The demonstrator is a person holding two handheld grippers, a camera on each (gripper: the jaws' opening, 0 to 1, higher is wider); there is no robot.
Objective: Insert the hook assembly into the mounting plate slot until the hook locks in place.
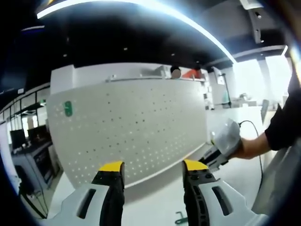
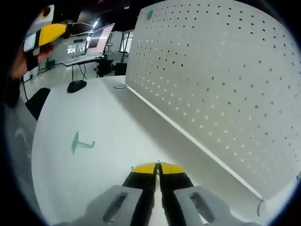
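Currently the hook assembly (image 2: 82, 142), a small green piece with a flat end and a thin stem, lies flat on the white table (image 2: 117, 122), out in the open, well apart from the pegboard and off to the left of the right gripper (image 2: 158, 167) in the right gripper view. A bit of green at the bottom edge of the left gripper view (image 1: 181, 218), between the left jaws, is probably the same hook, but it's cut off and too small to be sure. The mounting plate (image 1: 136, 127) is a big white perforated panel standing upright along the far side of the table, rows of small holes across it, with a green tag (image 1: 68, 108) near its upper left corner in the left gripper view. Nothing hangs on the plate where I can see it. Left gripper (image 1: 153, 167): jaws spread wide, yellow tips well apart, nothing between them, pointing at the plate's lower edge from a little way off. Right gripper: jaws closed, yellow tips touching, holding nothing, low over the table near the base of the plate. Right gripper also appears in the left gripper view at right, in a person's hand (image 1: 242, 147) with a black sleeve (image 1: 282, 127). Background: desks with monitors (image 2: 94, 40).
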